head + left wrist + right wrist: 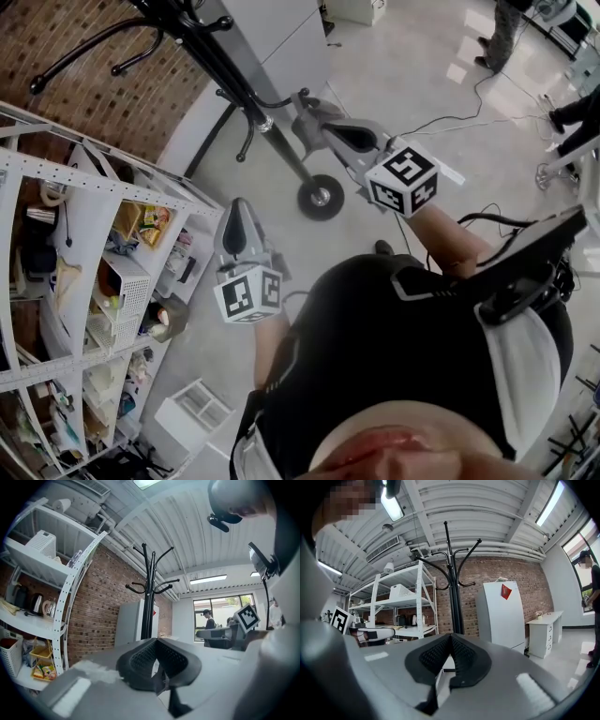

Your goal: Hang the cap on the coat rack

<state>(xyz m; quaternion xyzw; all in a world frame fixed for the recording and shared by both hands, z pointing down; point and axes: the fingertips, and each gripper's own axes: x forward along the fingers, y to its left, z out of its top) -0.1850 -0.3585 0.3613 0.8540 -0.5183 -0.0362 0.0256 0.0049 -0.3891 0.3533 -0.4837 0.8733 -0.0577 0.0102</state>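
— While the left gripper (156, 641) and right gripper (450, 637) point level, what's ahead?
— A glossy black coat rack (454, 588): slim pole, curved hooks, before the brick wall (529, 588). Both grippers' ribbed pads (433, 656) are pressed together, empty.

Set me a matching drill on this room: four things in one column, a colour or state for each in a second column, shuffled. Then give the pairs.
Things
1. coat rack
2. shelf
3. cabinet
4. right gripper

States
A. jaws shut, nothing between them
B. white, with a red tag on its front
C. black, hooks bare
D. white and open, with a kettle on one level

Pairs: 1-C, 2-D, 3-B, 4-A
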